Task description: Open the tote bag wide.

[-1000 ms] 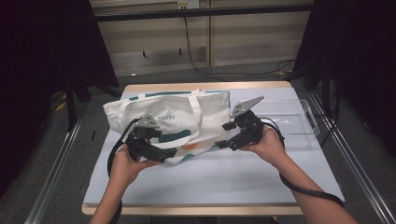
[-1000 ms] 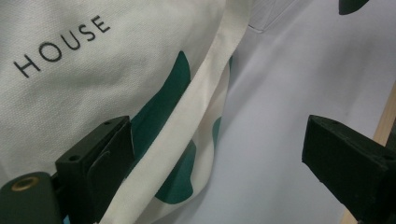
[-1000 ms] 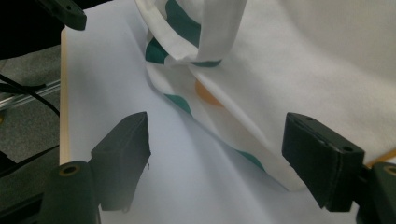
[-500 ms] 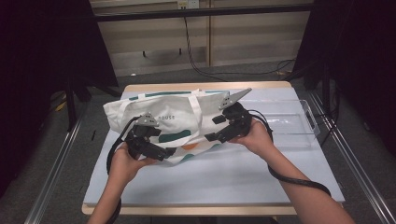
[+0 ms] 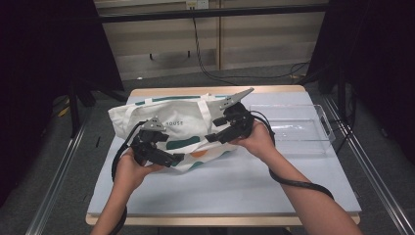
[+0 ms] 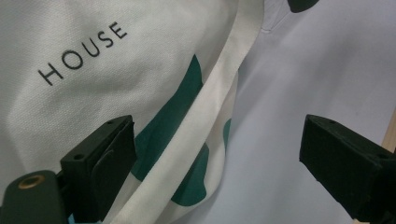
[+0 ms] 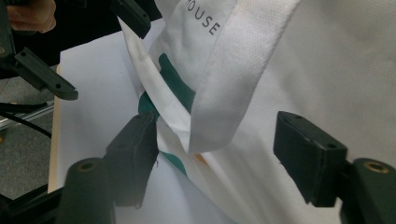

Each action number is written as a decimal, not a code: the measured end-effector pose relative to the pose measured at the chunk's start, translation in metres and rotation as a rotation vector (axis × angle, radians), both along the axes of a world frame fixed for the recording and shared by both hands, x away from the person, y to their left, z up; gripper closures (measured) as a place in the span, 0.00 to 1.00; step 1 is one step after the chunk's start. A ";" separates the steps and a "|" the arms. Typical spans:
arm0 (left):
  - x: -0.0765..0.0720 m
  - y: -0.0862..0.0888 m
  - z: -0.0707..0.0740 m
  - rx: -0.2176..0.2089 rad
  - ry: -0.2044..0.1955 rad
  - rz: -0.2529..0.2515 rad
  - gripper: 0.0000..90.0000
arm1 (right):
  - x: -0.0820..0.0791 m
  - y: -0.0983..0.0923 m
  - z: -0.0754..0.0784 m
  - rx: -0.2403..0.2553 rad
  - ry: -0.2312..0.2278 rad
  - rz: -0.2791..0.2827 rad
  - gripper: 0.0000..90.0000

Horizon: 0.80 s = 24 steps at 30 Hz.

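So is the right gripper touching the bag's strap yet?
Cannot tell. In the right gripper view the strap hangs between the open fingers of the right gripper; the left finger sits right against the bag edge, with no clear gap or contact.

On my screen the bench (image 5: 147, 196) carries a pale blue-grey cover, its wooden edge bare at the near and far sides. A clear plastic tray (image 5: 320, 125) lies on its right part. Beyond it, a black cable (image 5: 205, 54) hangs down the panelled wall to the grey floor (image 5: 68, 132).
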<state>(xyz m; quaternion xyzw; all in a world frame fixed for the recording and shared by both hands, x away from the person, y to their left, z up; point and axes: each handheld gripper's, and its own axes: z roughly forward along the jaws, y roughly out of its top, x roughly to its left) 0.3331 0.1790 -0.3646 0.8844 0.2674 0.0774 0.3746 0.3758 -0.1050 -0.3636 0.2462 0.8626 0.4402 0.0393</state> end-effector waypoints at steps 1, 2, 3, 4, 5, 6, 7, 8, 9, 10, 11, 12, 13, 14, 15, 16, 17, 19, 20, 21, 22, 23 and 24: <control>0.000 0.000 0.000 -0.003 0.000 0.001 0.12 | 0.001 0.001 0.000 0.001 0.001 -0.001 0.36; 0.000 0.001 0.001 0.008 -0.001 0.001 0.12 | 0.003 0.002 -0.001 0.008 0.000 -0.006 0.41; 0.000 0.001 0.000 0.004 -0.001 0.000 0.12 | 0.003 0.002 -0.001 0.008 0.000 -0.006 0.41; 0.000 0.002 0.000 0.002 0.001 -0.004 0.12 | 0.006 0.002 -0.002 0.021 0.009 -0.001 0.47; 0.000 0.002 0.000 -0.001 0.004 0.007 0.12 | 0.006 0.002 -0.002 0.021 0.009 -0.001 0.47; 0.000 0.003 0.001 0.007 -0.002 0.003 0.12 | 0.006 0.003 -0.002 0.023 0.013 0.005 0.54; 0.000 0.003 0.000 0.003 -0.001 0.008 0.12 | 0.006 0.003 -0.002 0.023 0.013 0.005 0.54; 0.000 0.003 0.000 0.004 0.000 0.008 0.12 | 0.006 0.003 -0.002 0.027 0.014 0.012 0.57; 0.001 0.003 0.001 0.005 0.000 0.009 0.12 | 0.006 0.003 -0.002 0.023 0.012 0.018 0.63; 0.001 0.004 0.001 0.004 0.000 0.010 0.12 | 0.006 0.003 -0.003 0.019 0.012 0.024 0.69; 0.001 0.004 0.002 0.002 0.001 0.010 0.12 | 0.005 0.003 -0.004 0.024 0.010 0.037 0.73; 0.002 0.004 0.002 0.013 -0.005 0.005 0.12 | 0.004 0.003 -0.005 0.027 0.012 0.049 0.75; 0.002 0.003 0.003 0.008 -0.005 0.008 0.12 | 0.004 0.003 -0.006 0.029 0.014 0.064 0.75; 0.002 0.003 0.004 0.003 -0.003 0.015 0.12 | 0.004 0.004 -0.006 0.022 0.014 0.071 0.76; 0.002 0.002 0.004 -0.006 -0.008 0.014 0.12 | 0.002 0.004 -0.007 0.007 0.008 0.082 0.76; 0.002 0.001 0.004 -0.008 -0.010 0.012 0.12 | 0.001 0.004 -0.008 -0.003 0.006 0.090 0.78; 0.003 0.001 0.005 0.003 -0.014 0.009 0.12 | 0.000 0.003 -0.010 -0.007 0.006 0.102 0.80; 0.003 0.000 0.007 -0.007 -0.012 0.014 0.12 | -0.001 0.001 -0.013 -0.007 0.014 0.101 0.80; 0.003 0.000 0.008 -0.004 -0.014 0.015 0.12 | -0.002 -0.001 -0.016 0.002 0.027 0.105 0.80; 0.003 0.000 0.009 -0.003 -0.017 0.015 0.12 | -0.002 -0.001 -0.016 0.002 0.027 0.105 0.80; 0.003 0.000 0.010 -0.007 -0.019 0.018 0.12 | -0.002 -0.002 -0.017 0.003 0.028 0.108 0.80; 0.003 0.000 0.012 -0.004 -0.024 0.017 0.12 | -0.004 -0.003 -0.018 -0.003 0.029 0.109 0.80; 0.004 0.000 0.013 -0.009 -0.026 0.016 0.12 | -0.005 -0.004 -0.020 -0.010 0.028 0.113 0.80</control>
